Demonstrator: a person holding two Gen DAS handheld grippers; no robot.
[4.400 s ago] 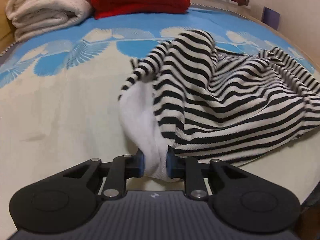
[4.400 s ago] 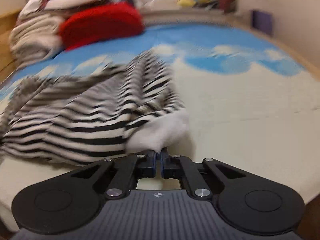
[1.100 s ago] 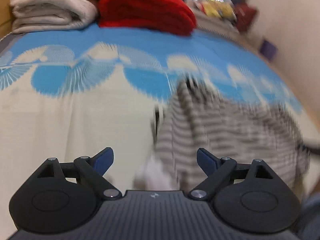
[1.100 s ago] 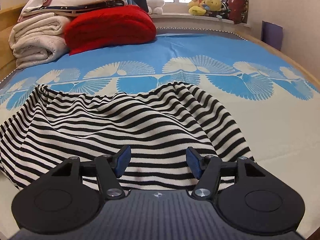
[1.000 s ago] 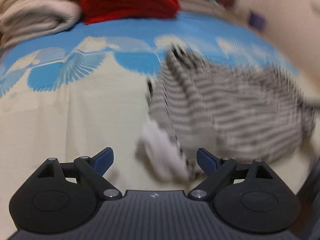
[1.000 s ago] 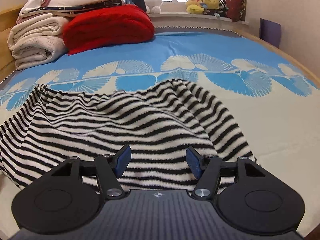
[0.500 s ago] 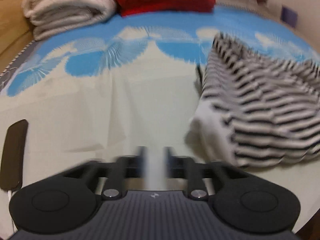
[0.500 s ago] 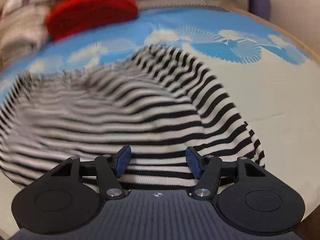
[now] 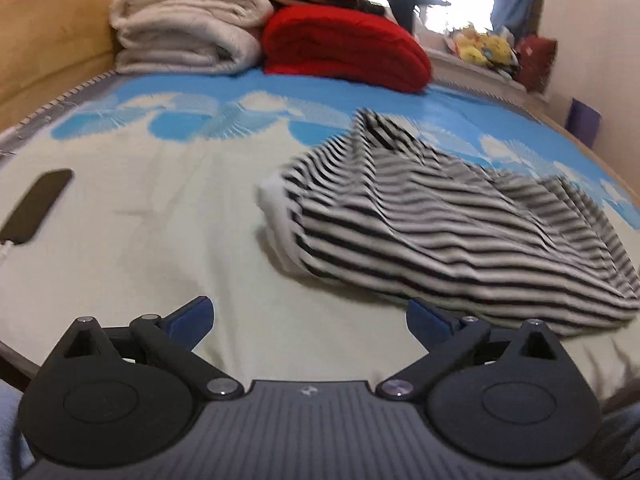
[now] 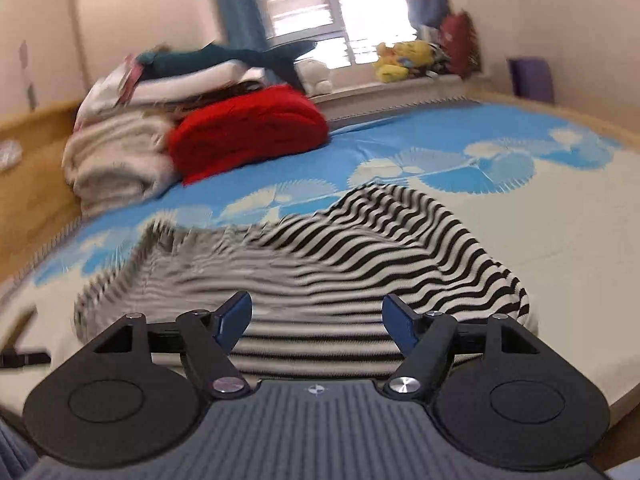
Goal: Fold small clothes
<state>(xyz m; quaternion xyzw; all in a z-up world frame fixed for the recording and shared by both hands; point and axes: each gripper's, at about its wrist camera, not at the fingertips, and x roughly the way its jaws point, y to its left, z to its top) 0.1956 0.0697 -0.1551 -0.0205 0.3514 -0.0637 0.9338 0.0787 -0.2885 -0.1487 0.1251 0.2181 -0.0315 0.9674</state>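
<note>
Two grippers: both empty, jaws spread wide; neither touches fabric.
Left gripper [image 9: 308, 316]: 4.4 s ago it pinched the white cuff; 0.5 s ago the jaws looked closed on nothing; now they are apart, over bare sheet, with the garment at 1 to 2 o'clock.
Right gripper [image 10: 316, 316]: 4.4 s ago it was pressed on white fabric; since 1.1 s ago it has been spread, with the garment's near hem lying just beyond its tips at 12 o'clock.
Black-and-white striped knit garment [image 9: 460, 232]: released, lying in a rumpled heap on the cream and blue patterned bedsheet [image 9: 160, 216]; the white cuff [image 9: 276, 216] points to 9 o'clock in the left view.
Task meaning: the spreading step appears finished; no fold is visible yet, so fresh grasps are likely needed.
Surroundings: black flat phone [image 9: 36, 208] at 10 o'clock; red folded blanket [image 9: 340, 48] at 12 o'clock.
</note>
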